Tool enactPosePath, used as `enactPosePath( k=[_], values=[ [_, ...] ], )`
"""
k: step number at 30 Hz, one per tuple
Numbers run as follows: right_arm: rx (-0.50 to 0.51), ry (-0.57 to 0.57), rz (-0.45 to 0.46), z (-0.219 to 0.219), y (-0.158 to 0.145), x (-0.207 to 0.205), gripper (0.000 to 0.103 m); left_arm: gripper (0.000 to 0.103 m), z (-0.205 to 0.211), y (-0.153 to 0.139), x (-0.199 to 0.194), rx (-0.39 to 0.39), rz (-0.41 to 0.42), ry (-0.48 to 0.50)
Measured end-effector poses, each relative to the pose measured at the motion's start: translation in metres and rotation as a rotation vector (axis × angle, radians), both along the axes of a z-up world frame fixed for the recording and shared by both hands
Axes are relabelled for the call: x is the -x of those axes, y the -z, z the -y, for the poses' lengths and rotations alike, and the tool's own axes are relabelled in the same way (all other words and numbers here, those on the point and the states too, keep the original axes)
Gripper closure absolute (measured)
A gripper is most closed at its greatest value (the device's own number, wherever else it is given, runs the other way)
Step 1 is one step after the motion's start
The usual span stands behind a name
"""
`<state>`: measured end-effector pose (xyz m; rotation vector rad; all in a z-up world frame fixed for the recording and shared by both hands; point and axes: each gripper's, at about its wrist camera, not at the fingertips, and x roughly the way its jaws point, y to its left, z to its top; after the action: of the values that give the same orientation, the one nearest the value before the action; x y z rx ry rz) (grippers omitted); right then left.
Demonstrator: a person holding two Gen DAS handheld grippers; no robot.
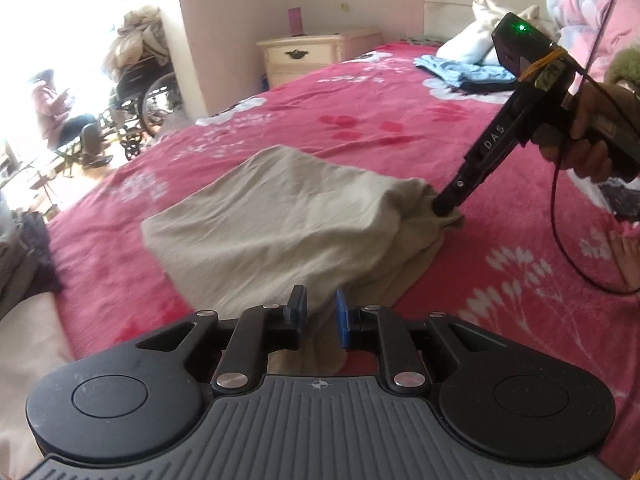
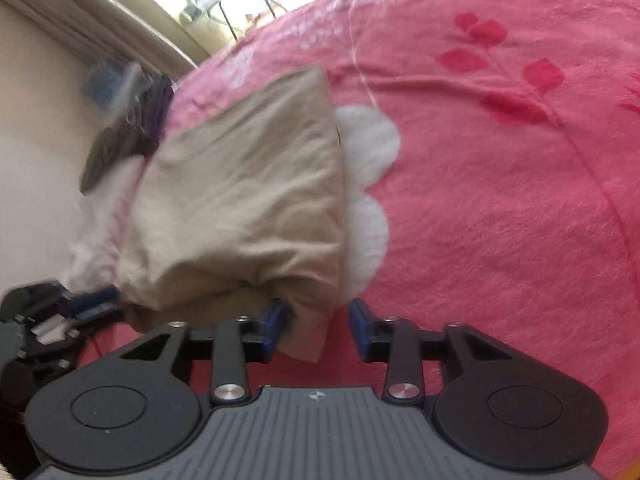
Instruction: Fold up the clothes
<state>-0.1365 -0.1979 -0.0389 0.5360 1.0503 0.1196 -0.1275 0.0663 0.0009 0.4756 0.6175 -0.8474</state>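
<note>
A beige garment [image 1: 280, 220] lies partly folded on the pink floral bed cover [image 1: 380, 120]. My left gripper [image 1: 320, 314] has its jaws a little apart around the garment's near edge. My right gripper shows in the left wrist view [image 1: 446, 208] with its tip at the garment's bunched right corner. In the right wrist view the garment [image 2: 240, 200] reaches down between the fingers of my right gripper [image 2: 318, 326]. The jaws stand apart and the cloth touches the left finger [image 2: 274, 320]. The left gripper [image 2: 92, 304] shows at the garment's left edge.
Blue and white clothes [image 1: 464, 68] lie at the head of the bed. A cream nightstand [image 1: 316, 54] stands past the bed. A wheelchair [image 1: 136, 96] piled with things is by the bright window. Dark cloth [image 2: 128, 128] lies at the bed edge. A cable [image 1: 560, 240] hangs from my right gripper.
</note>
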Motion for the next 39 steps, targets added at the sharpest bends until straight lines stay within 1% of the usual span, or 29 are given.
enactPosePath(
  k=[1, 2, 3, 5, 7, 10, 11, 12, 15, 17, 18, 19, 21, 22, 23, 24, 25, 27, 29, 32, 33, 35, 36, 37, 39],
  values=[
    [0.014, -0.018, 0.004, -0.003, 0.0, 0.0, 0.096, 0.088, -0.001, 0.0, 0.0, -0.003, 0.0, -0.001],
    [0.035, -0.039, 0.012, -0.006, -0.002, 0.0, 0.096, 0.088, -0.003, -0.001, -0.001, 0.0, -0.003, -0.003],
    [0.083, -0.068, 0.035, -0.012, -0.007, 0.002, 0.099, 0.088, -0.005, -0.001, -0.002, 0.006, -0.01, -0.005],
    [0.178, -0.125, 0.077, -0.023, -0.016, 0.004, 0.1, 0.087, -0.008, -0.002, -0.005, 0.013, -0.023, -0.008],
    [0.239, -0.159, 0.067, -0.028, -0.012, 0.005, 0.1, 0.088, -0.01, -0.003, -0.008, 0.018, -0.031, -0.012],
    [0.36, -0.217, 0.06, -0.039, -0.006, 0.006, 0.099, 0.087, -0.014, -0.008, -0.012, 0.024, -0.027, -0.02],
    [0.39, -0.234, 0.062, -0.041, -0.007, 0.007, 0.099, 0.087, -0.016, -0.01, -0.013, 0.031, -0.03, -0.029],
    [0.402, -0.238, 0.086, -0.041, -0.012, 0.01, 0.099, 0.087, -0.02, -0.013, -0.014, 0.039, -0.034, -0.041],
    [0.503, -0.243, 0.196, -0.039, -0.03, 0.018, 0.098, 0.088, -0.025, -0.02, -0.024, 0.084, -0.04, -0.082],
    [0.564, -0.275, 0.315, -0.043, -0.045, 0.02, 0.098, 0.087, -0.02, -0.021, -0.031, 0.111, -0.047, -0.088],
    [0.59, -0.293, 0.374, -0.046, -0.052, 0.02, 0.098, 0.087, -0.016, -0.018, -0.035, 0.11, -0.051, -0.083],
    [0.591, -0.323, 0.427, -0.051, -0.056, 0.018, 0.098, 0.087, -0.01, -0.013, -0.038, 0.098, -0.053, -0.073],
    [0.603, -0.395, 0.508, -0.065, -0.058, 0.013, 0.098, 0.087, -0.003, 0.001, -0.041, 0.07, -0.062, -0.061],
    [0.609, -0.443, 0.536, -0.074, -0.054, 0.011, 0.098, 0.087, -0.004, 0.011, -0.041, 0.063, -0.074, -0.063],
    [0.606, -0.498, 0.538, -0.081, -0.046, 0.009, 0.098, 0.087, -0.005, 0.023, -0.042, 0.052, -0.089, -0.071],
    [0.601, -0.569, 0.496, -0.087, -0.03, 0.005, 0.097, 0.087, -0.008, 0.032, -0.043, 0.046, -0.098, -0.078],
    [0.604, -0.64, 0.432, -0.092, -0.01, 0.0, 0.096, 0.086, -0.01, 0.035, -0.043, 0.051, -0.1, -0.083],
    [0.683, -0.705, 0.497, -0.096, 0.009, 0.009, 0.096, 0.086, -0.013, 0.031, -0.043, 0.064, -0.107, -0.096],
    [0.764, -0.768, 0.519, -0.104, 0.004, 0.012, 0.096, 0.084, -0.016, 0.023, -0.046, 0.074, -0.136, -0.114],
    [0.681, -0.713, 0.51, -0.097, -0.02, 0.001, 0.096, 0.084, -0.021, 0.008, -0.051, 0.111, -0.173, -0.128],
    [0.635, -0.683, 0.534, -0.094, -0.029, -0.001, 0.096, 0.084, -0.02, 0.003, -0.052, 0.134, -0.177, -0.121],
    [0.542, -0.672, 0.581, -0.093, -0.04, -0.003, 0.096, 0.077, -0.018, -0.006, -0.056, 0.178, -0.187, -0.101],
    [0.503, -0.692, 0.59, -0.095, -0.041, -0.004, 0.096, 0.075, -0.013, -0.005, -0.058, 0.188, -0.196, -0.084],
    [0.473, -0.737, 0.561, -0.098, -0.032, -0.007, 0.096, 0.071, -0.008, -0.001, -0.06, 0.178, -0.213, -0.068],
    [0.42, -0.826, 0.495, -0.106, -0.013, -0.011, 0.096, 0.07, 0.004, 0.019, -0.061, 0.107, -0.245, -0.056]
  ],
)
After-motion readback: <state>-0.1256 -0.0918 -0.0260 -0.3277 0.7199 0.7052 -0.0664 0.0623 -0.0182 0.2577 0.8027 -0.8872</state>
